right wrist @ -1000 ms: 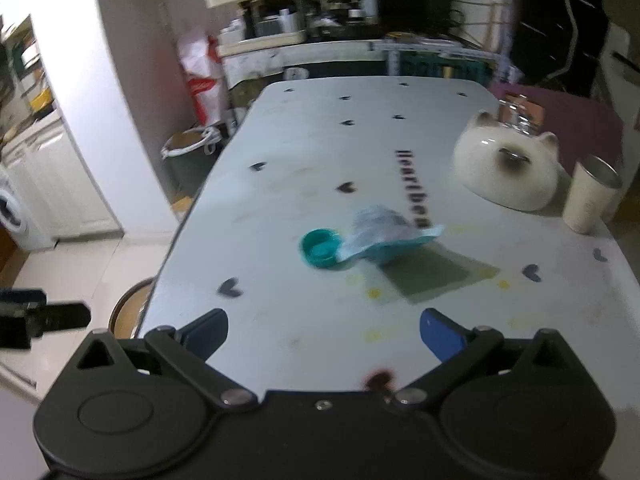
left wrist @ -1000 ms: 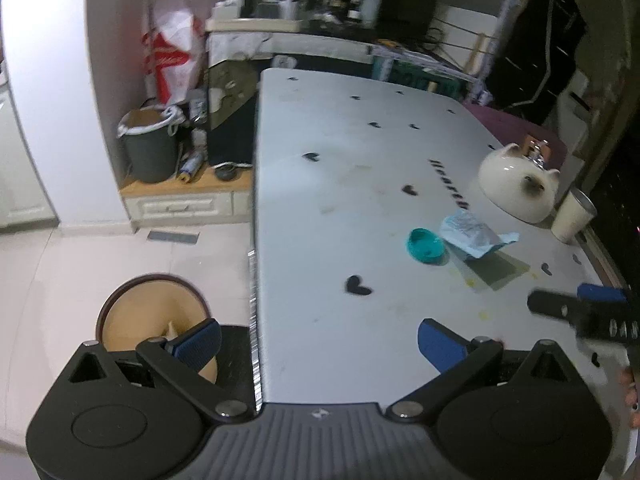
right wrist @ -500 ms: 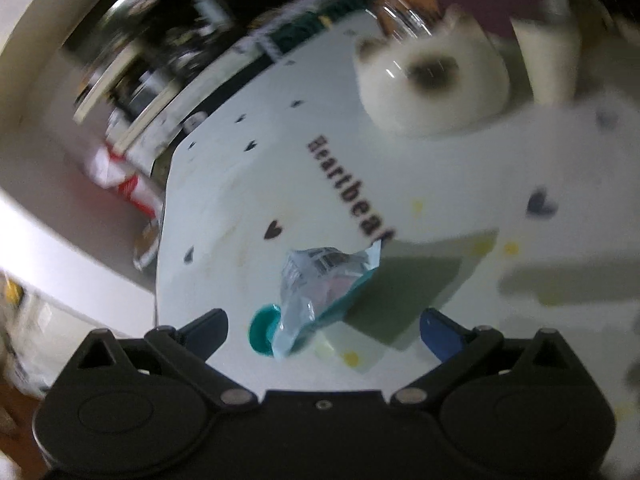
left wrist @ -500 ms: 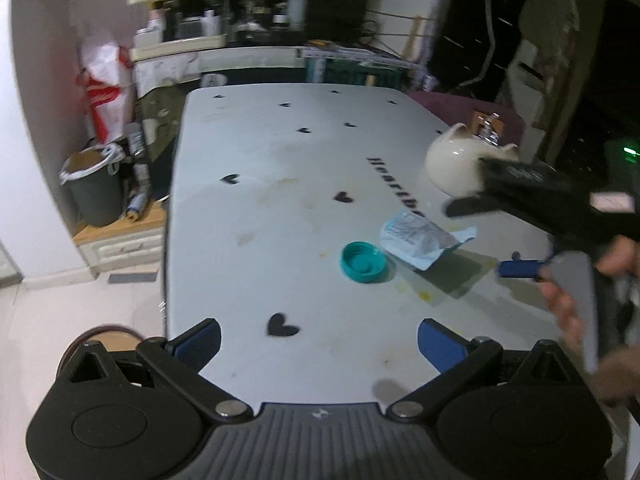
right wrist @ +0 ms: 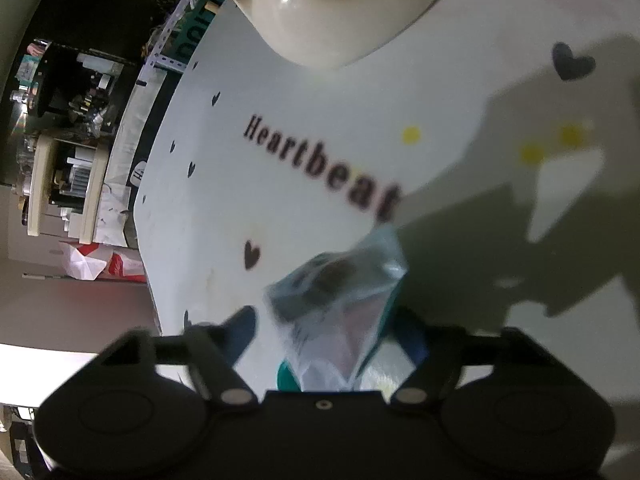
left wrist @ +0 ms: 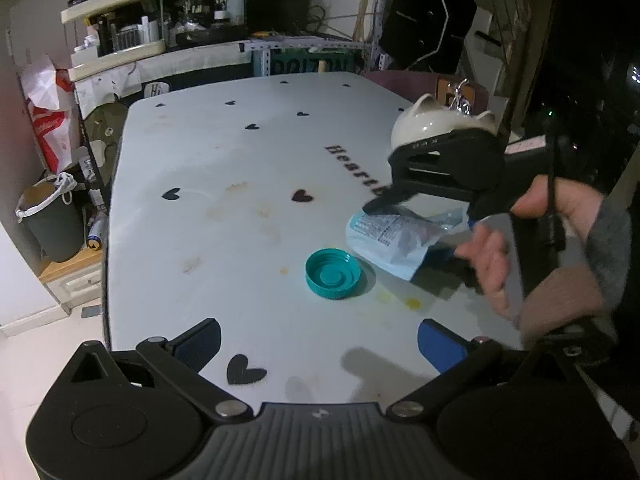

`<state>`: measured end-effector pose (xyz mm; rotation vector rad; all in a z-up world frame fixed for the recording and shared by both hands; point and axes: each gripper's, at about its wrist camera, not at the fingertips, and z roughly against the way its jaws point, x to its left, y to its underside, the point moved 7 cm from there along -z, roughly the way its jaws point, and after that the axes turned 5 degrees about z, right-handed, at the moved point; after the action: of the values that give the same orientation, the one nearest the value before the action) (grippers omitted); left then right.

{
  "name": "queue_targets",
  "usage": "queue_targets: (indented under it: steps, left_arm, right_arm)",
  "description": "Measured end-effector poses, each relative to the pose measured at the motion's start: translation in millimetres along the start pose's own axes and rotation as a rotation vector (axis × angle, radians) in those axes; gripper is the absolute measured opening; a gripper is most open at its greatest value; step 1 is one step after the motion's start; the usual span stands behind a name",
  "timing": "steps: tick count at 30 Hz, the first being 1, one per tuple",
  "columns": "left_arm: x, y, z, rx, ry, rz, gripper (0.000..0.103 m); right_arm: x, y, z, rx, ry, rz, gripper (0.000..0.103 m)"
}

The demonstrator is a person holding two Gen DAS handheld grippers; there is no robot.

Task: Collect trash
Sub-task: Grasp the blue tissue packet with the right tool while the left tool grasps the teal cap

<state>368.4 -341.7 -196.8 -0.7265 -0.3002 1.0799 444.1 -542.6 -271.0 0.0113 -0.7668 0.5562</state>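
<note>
On the table [left wrist: 240, 184], a bottle cap [left wrist: 333, 273] is seen just left of a wrapper [left wrist: 394, 236], which lies between the spread fingers of the right gripper [right wrist: 326, 330]. A ceramic pot [left wrist: 432, 128] stands behind them. The left gripper [left wrist: 320, 340] is held over the near edge, and a bin [left wrist: 52, 220] is placed on the floor, left of the table.

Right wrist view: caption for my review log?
Right tool, open, straddles a crumpled wrapper on the heart-print table; teal cap beneath.
</note>
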Motion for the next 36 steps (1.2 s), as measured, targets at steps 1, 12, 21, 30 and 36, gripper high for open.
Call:
queue_targets:
  steps: [1, 12, 21, 30, 36]
  left_arm:
    - [-1.7, 0.0, -3.0, 0.003, 0.02, -0.012, 0.103]
    - [-10.9, -11.8, -62.4, 0.047, 0.027, -0.057, 0.088]
    - [-15.1, -22.5, -104.5, 0.038, -0.017, -0.019, 0.076]
    - [-23.8, -24.9, -109.1, 0.044, -0.024, -0.022, 0.05]
    - [-22.3, -13.5, -87.4, 0.07, -0.013, 0.027, 0.05]
  right_arm:
    - [-0.6, -2.2, -0.5, 0.007, -0.003, 0.014, 0.058]
    - [-28.7, -13.0, 35.4, 0.026, 0.029, 0.256, 0.042]
    - [-44.8, -3.5, 64.3, 0.013, 0.076, 0.425, 0.041]
    - [-34.6, 6.5, 76.1, -0.013, 0.11, 0.557, 0.04]
    - [-20.6, 20.0, 81.1, -0.041, 0.147, 0.694, 0.04]
